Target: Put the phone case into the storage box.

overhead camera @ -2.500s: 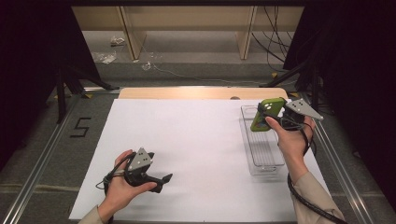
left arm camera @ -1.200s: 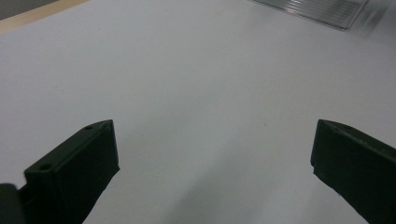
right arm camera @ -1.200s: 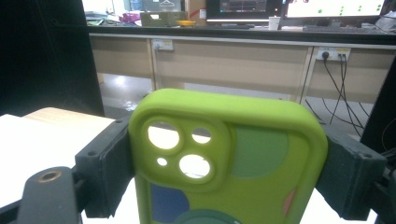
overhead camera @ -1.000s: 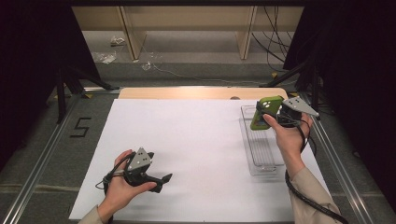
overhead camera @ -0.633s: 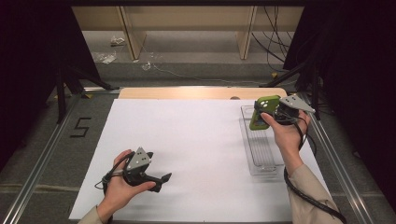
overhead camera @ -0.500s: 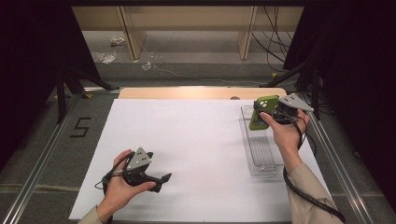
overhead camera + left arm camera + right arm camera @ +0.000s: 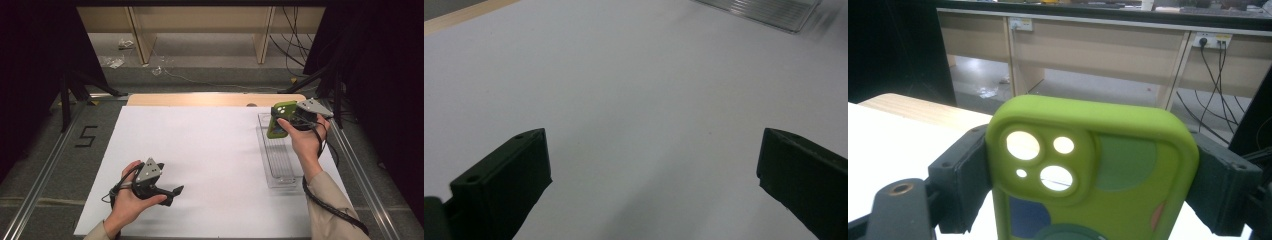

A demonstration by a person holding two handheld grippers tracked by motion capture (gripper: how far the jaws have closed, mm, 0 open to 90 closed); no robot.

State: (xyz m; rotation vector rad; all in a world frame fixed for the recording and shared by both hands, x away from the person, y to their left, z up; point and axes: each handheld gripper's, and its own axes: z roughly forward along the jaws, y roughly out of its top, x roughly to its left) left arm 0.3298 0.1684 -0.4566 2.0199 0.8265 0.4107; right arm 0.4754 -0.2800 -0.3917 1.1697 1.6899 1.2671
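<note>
A lime-green phone case (image 7: 279, 119) (image 7: 1088, 170) with round camera cut-outs is held up in the air by my right gripper (image 7: 290, 120) (image 7: 1088, 185), whose jaws press on its two long sides. It hangs over the far end of a clear plastic tray (image 7: 278, 159). My left gripper (image 7: 172, 192) rests low on the white table cover (image 7: 210, 150) near the front left, open, with nothing between its jaws (image 7: 649, 175). In the left gripper view the tray's (image 7: 764, 10) ribbed edge lies at the top right.
A wooden strip (image 7: 200, 99) runs along the table's far edge. Metal rails (image 7: 45, 175) flank the table on both sides. Cables and scraps lie on the floor beyond, under wooden desks (image 7: 1128, 45). A black cable (image 7: 330, 210) trails from my right gripper along the sleeve.
My right gripper, with the green case in it, has drifted slightly left and toward the far end of the tray. The left gripper has stayed put.
</note>
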